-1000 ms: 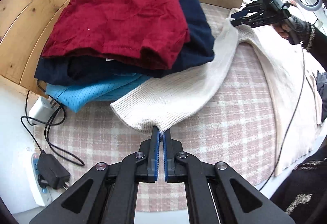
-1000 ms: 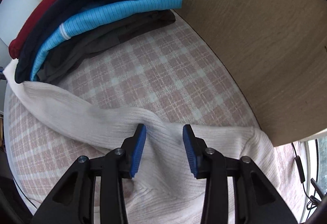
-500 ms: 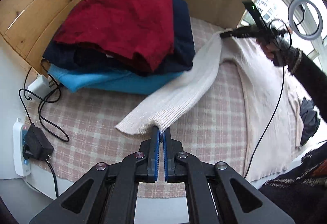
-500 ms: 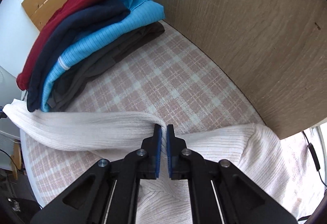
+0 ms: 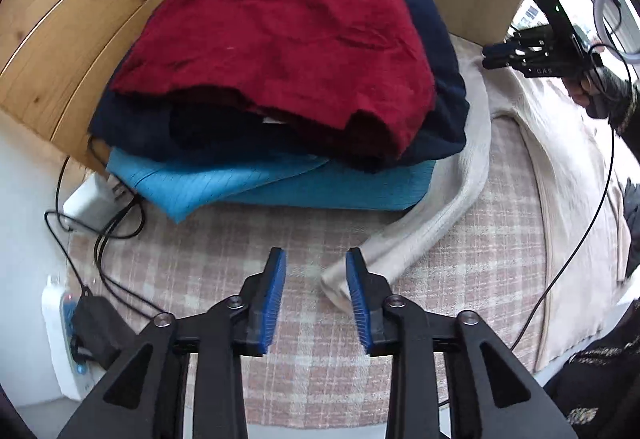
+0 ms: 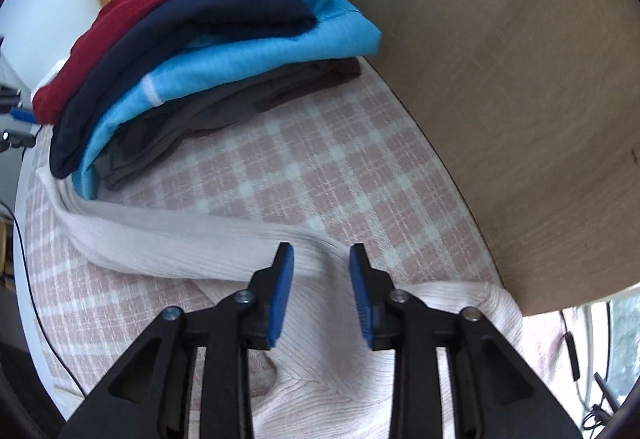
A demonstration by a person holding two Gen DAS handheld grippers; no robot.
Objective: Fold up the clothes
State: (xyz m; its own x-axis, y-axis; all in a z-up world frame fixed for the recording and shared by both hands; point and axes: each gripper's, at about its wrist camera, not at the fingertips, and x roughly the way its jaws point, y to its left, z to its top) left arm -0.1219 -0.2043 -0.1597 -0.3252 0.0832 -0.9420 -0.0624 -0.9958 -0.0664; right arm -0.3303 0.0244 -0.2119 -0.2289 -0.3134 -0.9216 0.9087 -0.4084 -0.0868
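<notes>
In the left wrist view, the left gripper [image 5: 316, 271] points down at a pink and white checked cloth [image 5: 224, 259] that covers the surface. Its jaws have just been opening and now stand spread apart, with nothing pinched. The cuff of the cream ribbed knit sweater [image 5: 440, 215] lies on the cloth just beside the right blue pad, partly between the two pads, but the pads do not press on it. The sleeve runs up and to the right, along the edge of a pile of folded clothes. This pile has a dark red garment [image 5: 280, 39] on top, a navy blue garment [image 5: 440, 79] under it and a light blue striped garment [image 5: 240, 187] below. Behind the pile stand light wooden boards [image 5: 80, 31]. On the left, a white power strip [image 5: 56, 339] with a black adapter and black cables lies beside the cloth. At the far right, the right gripper [image 5: 490, 55] hangs above the body of the sweater, held by a hand [image 5: 588, 87] in a dark sleeve.

In the right wrist view, the right gripper [image 6: 322, 259] also has jaws that have just been opening; they are spread, and the sweater [image 6: 168, 239] lies under them, free. Its sleeve stretches to the left toward the pile, where a dark grey garment [image 6: 192, 119] is at the bottom. A large wooden panel [image 6: 500, 79] fills the right side.
</notes>
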